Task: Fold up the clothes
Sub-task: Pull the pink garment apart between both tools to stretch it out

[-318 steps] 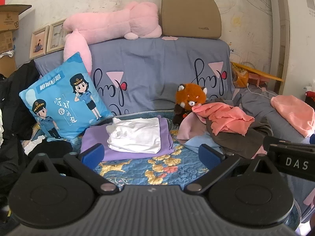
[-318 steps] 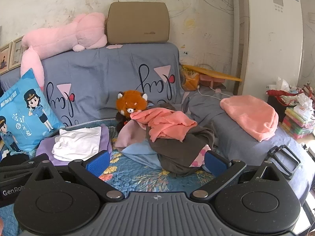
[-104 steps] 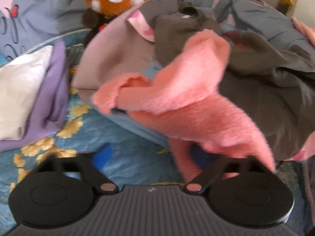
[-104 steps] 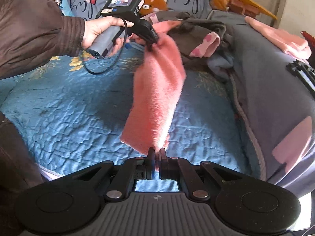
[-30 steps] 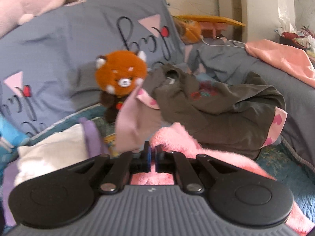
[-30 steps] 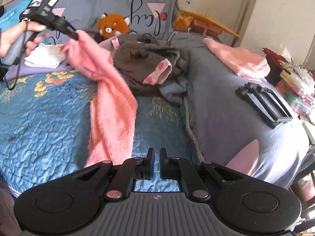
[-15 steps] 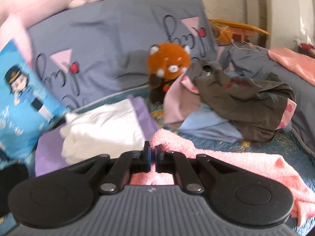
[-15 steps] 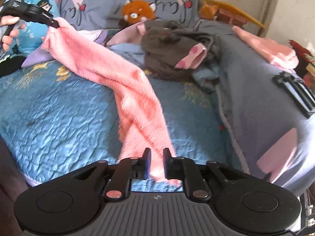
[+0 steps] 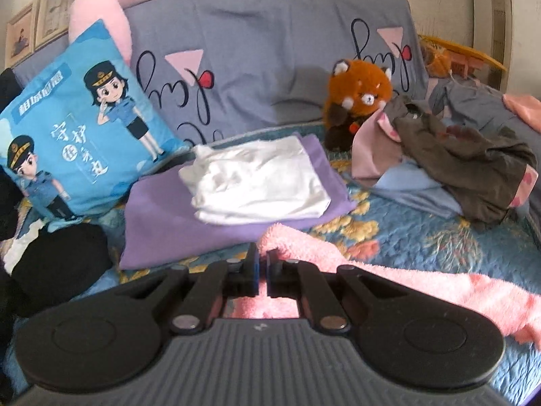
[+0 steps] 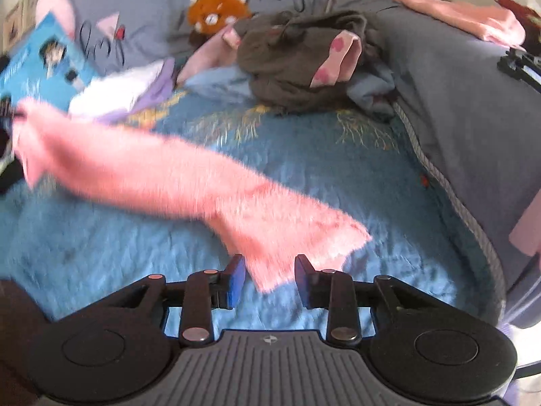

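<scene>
A fluffy pink garment (image 10: pixel 175 176) stretches across the blue quilt (image 10: pixel 304 155) from far left to near centre. My left gripper (image 9: pixel 262 267) is shut on one end of the pink garment (image 9: pixel 389 270), which trails off to the right. My right gripper (image 10: pixel 268 277) is opening; the garment's lower corner hangs between its blue pads (image 10: pixel 236 275) without being pressed. A folded white garment (image 9: pixel 257 182) lies on a folded purple one (image 9: pixel 162 216). An unfolded pile with a dark brown piece (image 9: pixel 473 162) sits at the right.
A blue cartoon pillow (image 9: pixel 81 125) leans at the left by a black garment (image 9: pixel 54 264). An orange plush animal (image 9: pixel 358 94) sits against the grey sofa back (image 9: pixel 270 50). A pink towel (image 10: pixel 466 17) and a black frame (image 10: pixel 520 64) lie on the grey cover at right.
My left gripper has carried the garment's end leftward, from the pile to beside the folded stack and pillow. The right gripper's jaws have spread apart and let go of the lower corner.
</scene>
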